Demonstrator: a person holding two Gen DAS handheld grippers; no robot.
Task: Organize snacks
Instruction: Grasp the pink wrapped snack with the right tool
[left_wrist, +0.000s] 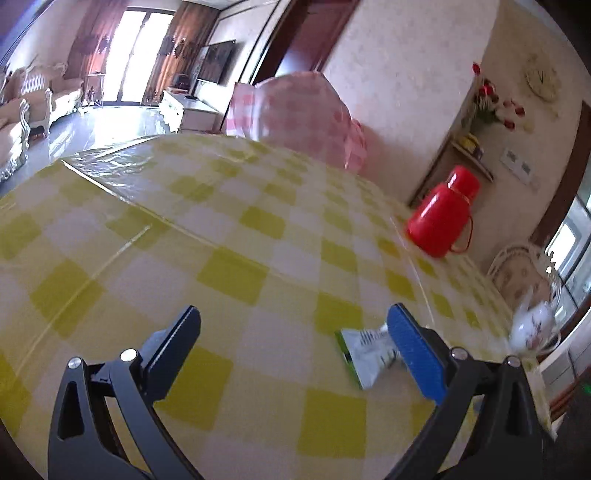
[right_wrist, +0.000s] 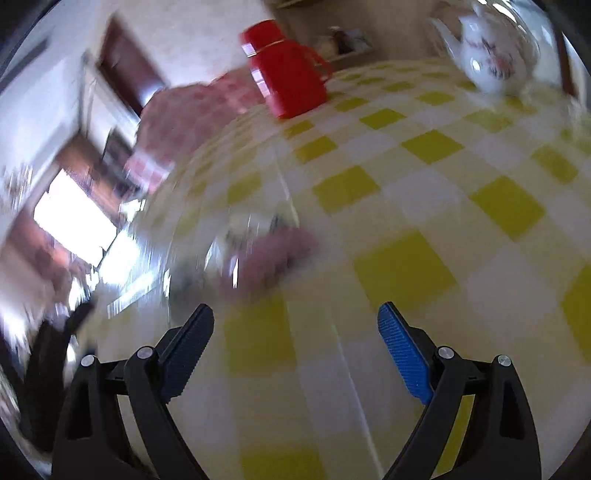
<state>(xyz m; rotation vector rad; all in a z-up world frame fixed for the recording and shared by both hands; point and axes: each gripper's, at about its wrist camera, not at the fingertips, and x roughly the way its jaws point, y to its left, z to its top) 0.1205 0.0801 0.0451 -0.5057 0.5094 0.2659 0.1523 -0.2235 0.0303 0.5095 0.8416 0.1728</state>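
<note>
My left gripper is open above the yellow-checked tablecloth, with nothing between its fingers. A green and white snack packet lies flat on the cloth, partly hidden behind the blue right finger pad. In the right wrist view my right gripper is also open and empty over the same cloth. A blurred pinkish packet lies ahead of it, slightly left, with something shiny and blurred beside it that I cannot identify.
A red thermos stands near the table's far right edge, also seen as the red thermos. A white flowered teapot sits on the table at the right. A pink mesh food cover stands at the far side. The table edge drops off on the left.
</note>
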